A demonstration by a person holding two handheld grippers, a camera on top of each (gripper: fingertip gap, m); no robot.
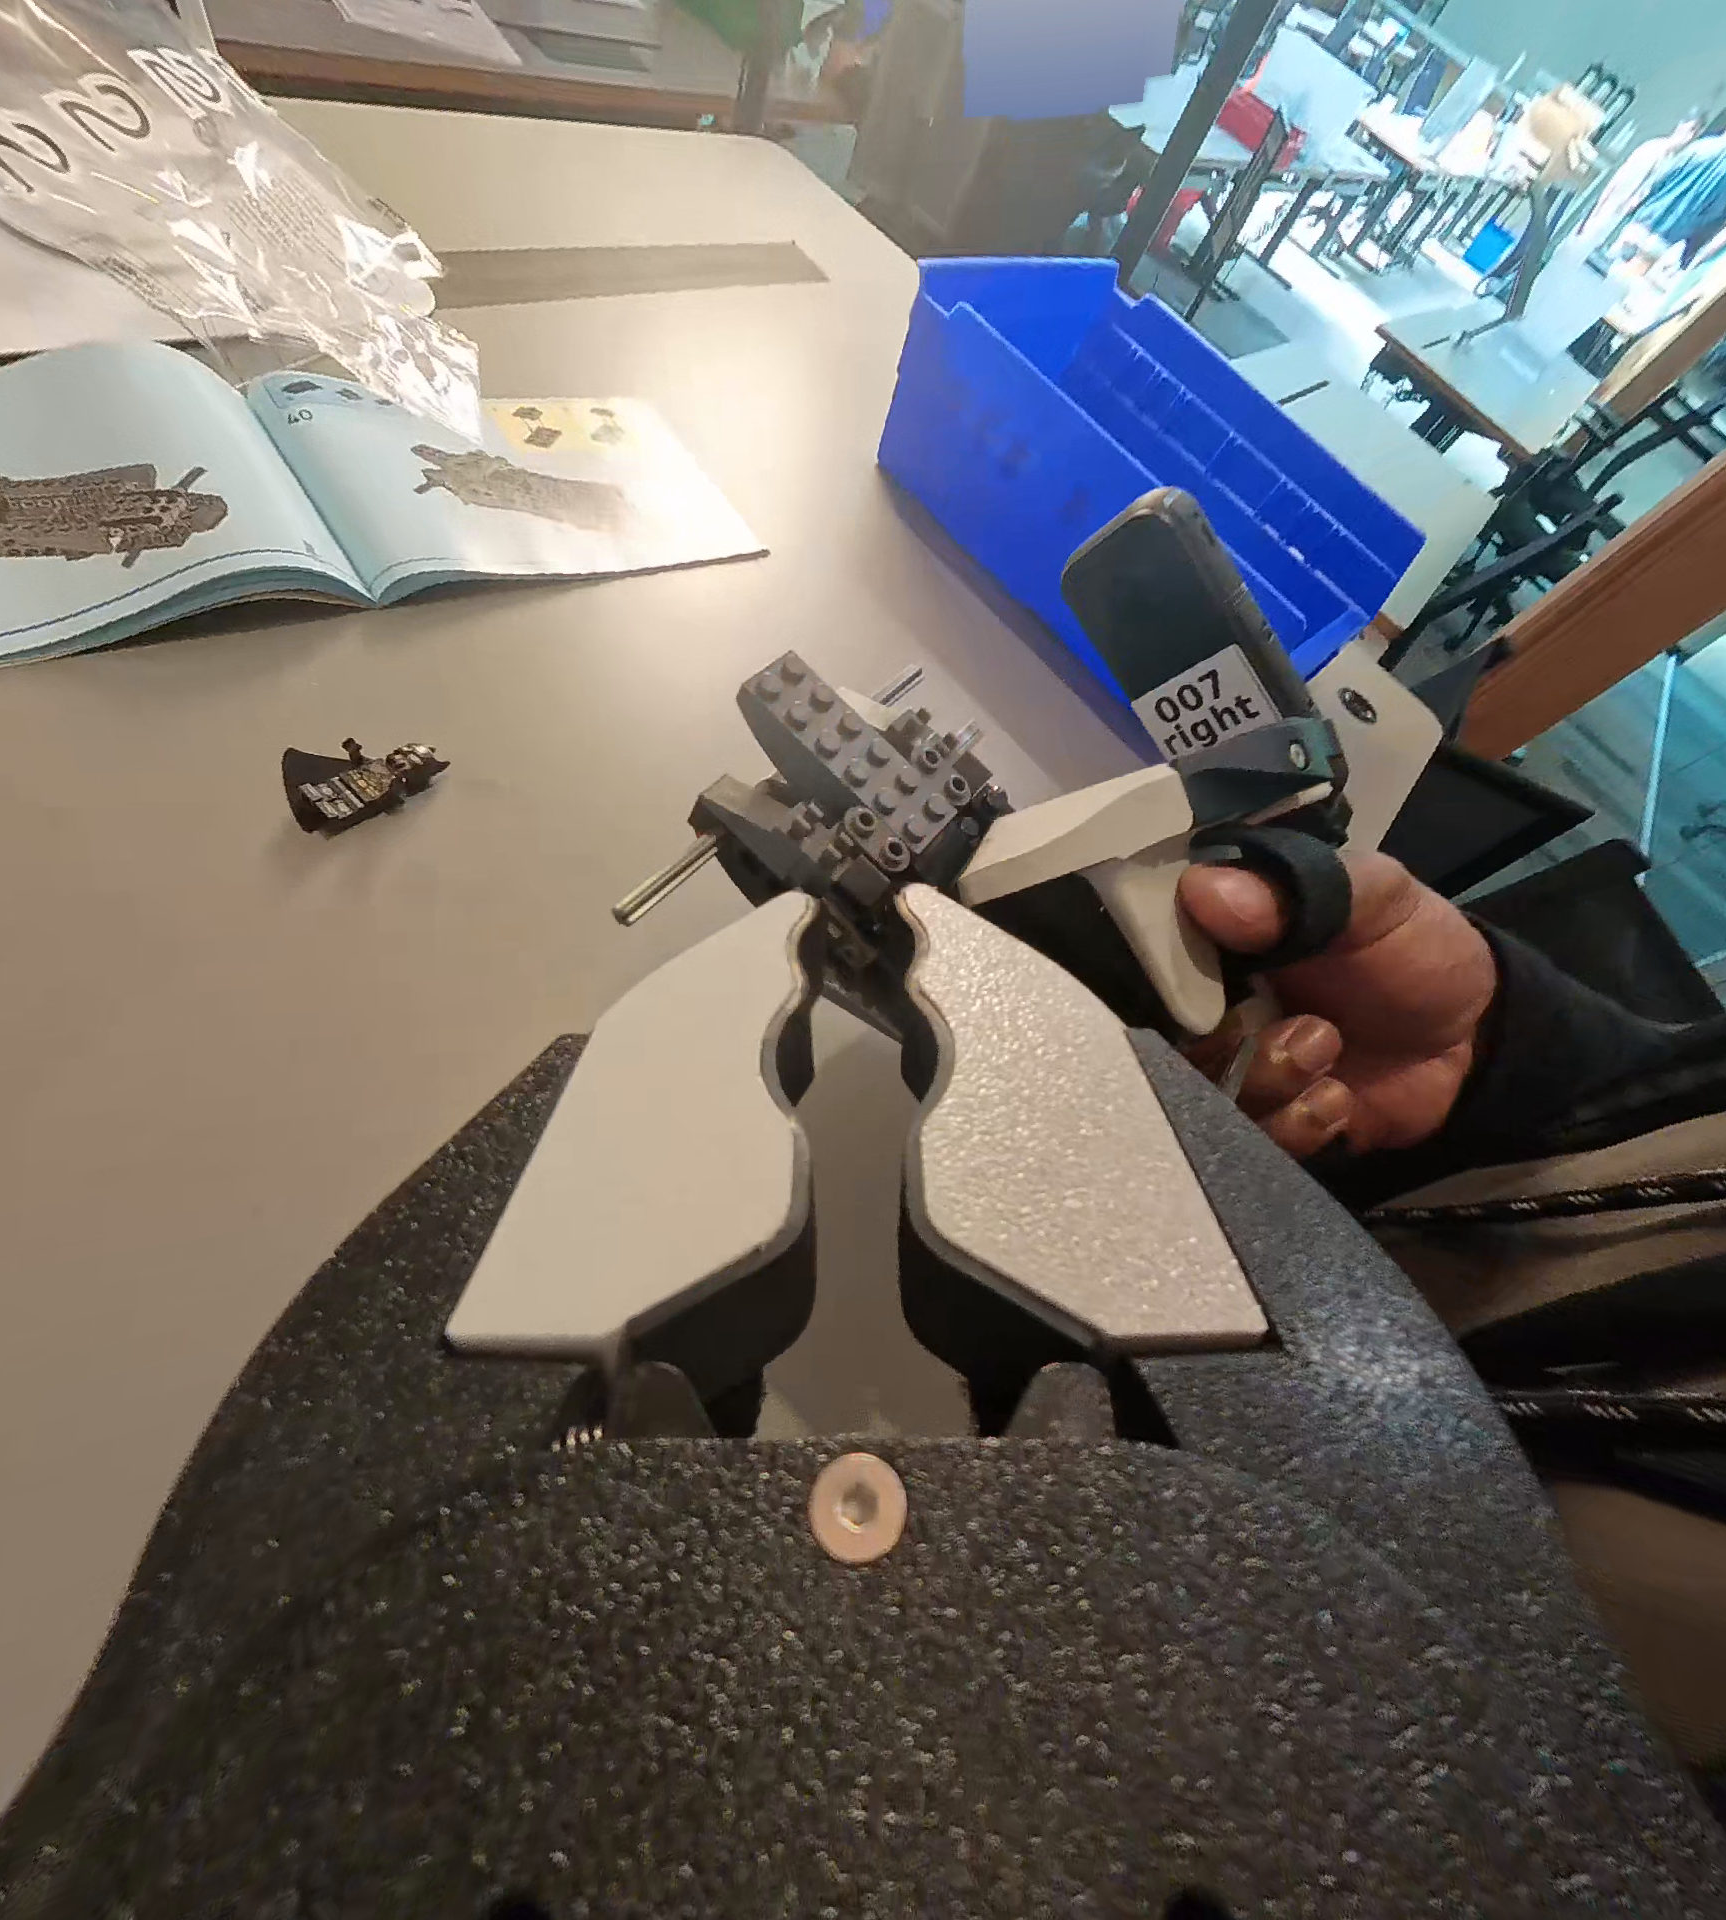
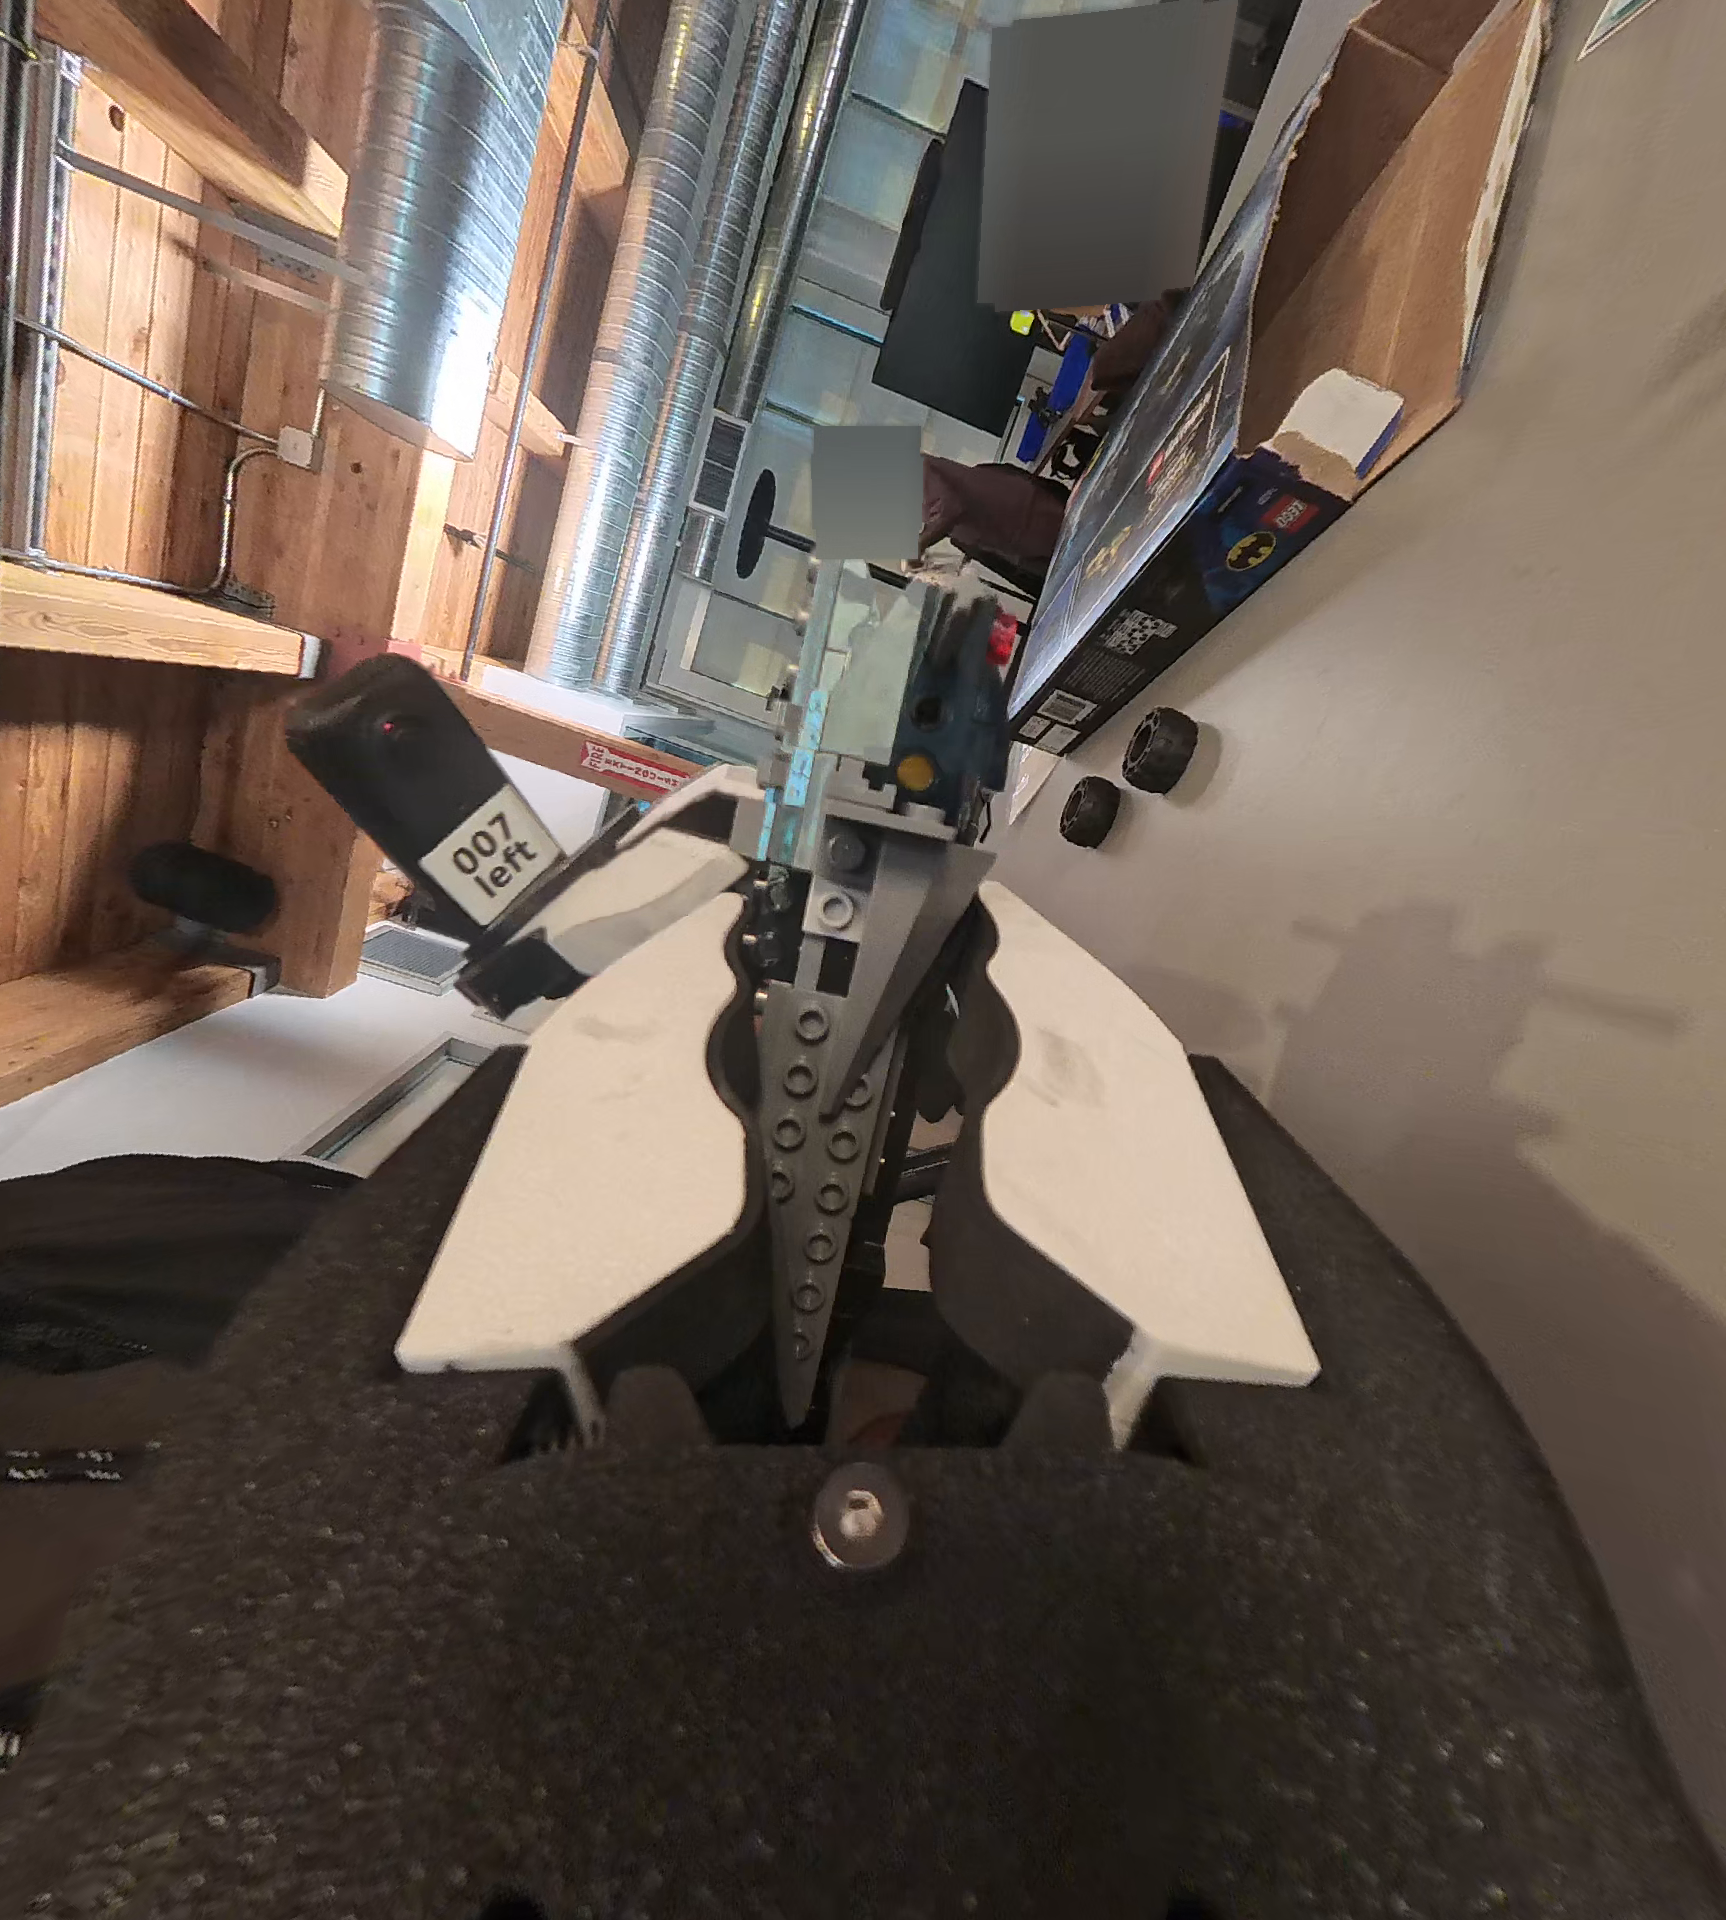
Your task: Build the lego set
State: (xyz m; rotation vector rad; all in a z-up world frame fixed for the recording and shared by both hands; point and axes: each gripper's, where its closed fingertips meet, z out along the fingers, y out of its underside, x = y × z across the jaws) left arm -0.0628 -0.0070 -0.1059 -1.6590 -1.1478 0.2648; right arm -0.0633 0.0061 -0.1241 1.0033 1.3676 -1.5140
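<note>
My right gripper holds grey brick model aloft above table, fingers clamped on its sides. My left gripper pinches narrow on small part at model's lower edge — seemingly mid-fitting. Minifigure lies apart on table.

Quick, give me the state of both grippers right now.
Left gripper: jaws closed on the grey brick model.
Right gripper: jaws closed on the same grey brick model, held off the table.
</note>
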